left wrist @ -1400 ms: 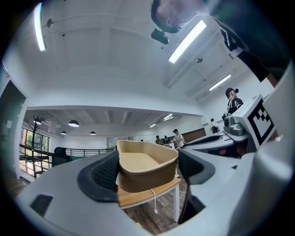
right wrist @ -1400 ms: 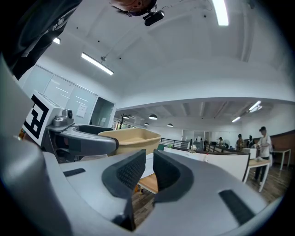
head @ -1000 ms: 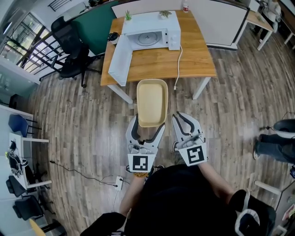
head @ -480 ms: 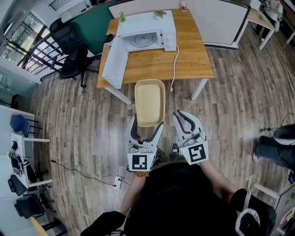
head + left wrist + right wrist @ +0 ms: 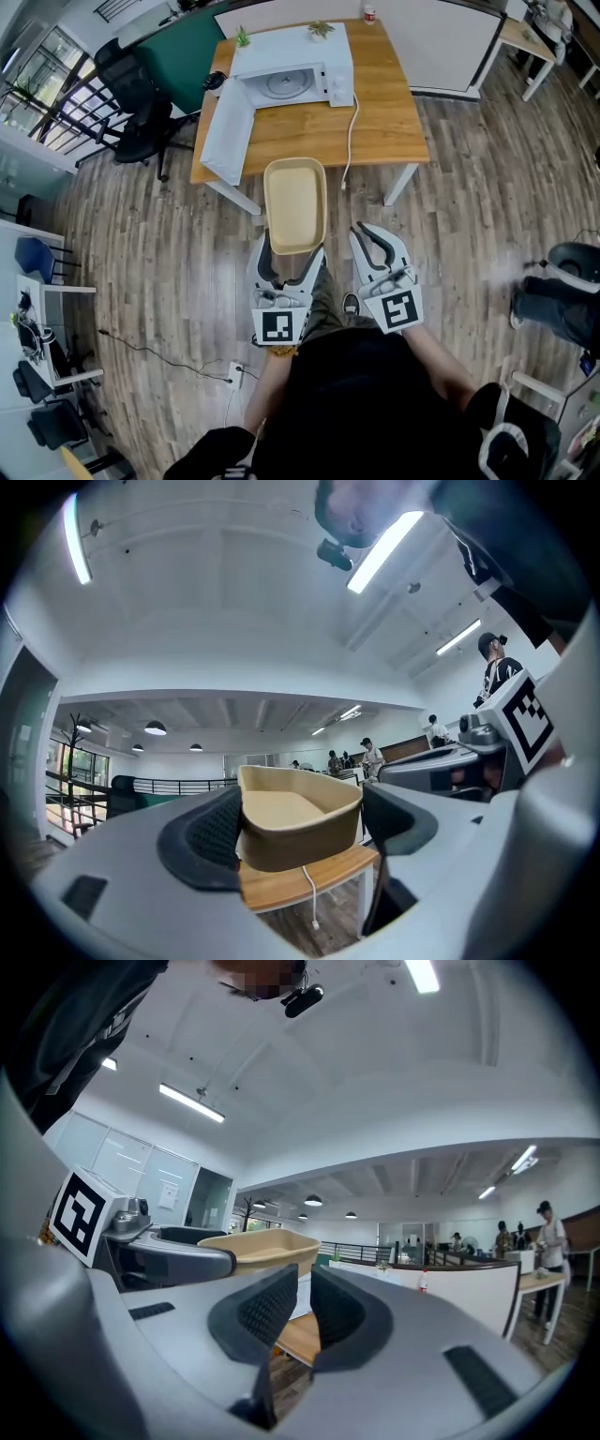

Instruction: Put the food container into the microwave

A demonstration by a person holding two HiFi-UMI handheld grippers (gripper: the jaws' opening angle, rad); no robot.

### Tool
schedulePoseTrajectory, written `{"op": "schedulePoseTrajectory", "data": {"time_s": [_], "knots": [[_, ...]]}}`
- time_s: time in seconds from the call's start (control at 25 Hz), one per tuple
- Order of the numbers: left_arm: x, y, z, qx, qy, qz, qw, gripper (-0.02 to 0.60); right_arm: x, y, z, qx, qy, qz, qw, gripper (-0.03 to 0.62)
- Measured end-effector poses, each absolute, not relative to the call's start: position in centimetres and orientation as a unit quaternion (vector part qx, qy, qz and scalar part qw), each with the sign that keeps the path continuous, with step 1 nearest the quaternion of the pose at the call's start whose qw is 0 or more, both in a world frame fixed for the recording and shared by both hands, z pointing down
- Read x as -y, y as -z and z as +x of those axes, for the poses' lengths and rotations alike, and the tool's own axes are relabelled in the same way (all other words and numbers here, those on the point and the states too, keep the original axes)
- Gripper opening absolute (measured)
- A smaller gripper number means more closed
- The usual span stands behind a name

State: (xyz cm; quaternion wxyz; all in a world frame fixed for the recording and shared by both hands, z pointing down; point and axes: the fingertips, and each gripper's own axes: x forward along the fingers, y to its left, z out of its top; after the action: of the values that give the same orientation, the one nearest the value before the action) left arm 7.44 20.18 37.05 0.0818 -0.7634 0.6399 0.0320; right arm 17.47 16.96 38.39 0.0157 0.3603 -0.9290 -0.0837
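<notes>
My left gripper [image 5: 289, 260] is shut on the near end of an empty beige food container [image 5: 295, 204], held out level over the floor. Its far end reaches the wooden table's [image 5: 398, 112] front edge. In the left gripper view the food container [image 5: 298, 817] sits between both jaws of the left gripper [image 5: 305, 829]. The white microwave [image 5: 291, 80] stands at the table's back, cavity showing, its door [image 5: 223, 129] swung open to the left. My right gripper [image 5: 375, 246] hangs beside the container, shut and holding nothing; in its own view the right gripper [image 5: 302, 1312] has its pads nearly together.
A white power cord [image 5: 349, 122] runs from the microwave over the table's front edge. Two small plants [image 5: 242, 37] sit on the microwave. A black office chair [image 5: 141, 103] stands left of the table, a white partition [image 5: 441, 42] behind it. A person's legs [image 5: 562, 305] are at the right.
The container and left gripper have shifted slightly left and forward, so the container's far end now overlaps the table's front edge. The right gripper has barely moved.
</notes>
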Motion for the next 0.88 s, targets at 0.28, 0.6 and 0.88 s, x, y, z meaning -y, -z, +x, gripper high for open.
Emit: {"op": "schedulePoseTrajectory", "data": {"time_s": [0.28,0.6,0.88], "knots": [[-17.3,-37.2,7.6,-0.626,-0.040,-0.774,0.080,0.439,-14.6,-38.3,17.7,0.923,0.090,0.374,0.025,0.032],[-14.1,-37.0,5.9,-0.624,-0.046,-0.777,0.075,0.439,-11.6,-38.2,15.9,0.922,0.093,0.374,0.040,0.031],[-11.3,-37.2,4.0,-0.621,-0.041,-0.779,0.073,0.439,-8.7,-38.4,13.9,0.922,0.086,0.376,0.041,0.031]]}}
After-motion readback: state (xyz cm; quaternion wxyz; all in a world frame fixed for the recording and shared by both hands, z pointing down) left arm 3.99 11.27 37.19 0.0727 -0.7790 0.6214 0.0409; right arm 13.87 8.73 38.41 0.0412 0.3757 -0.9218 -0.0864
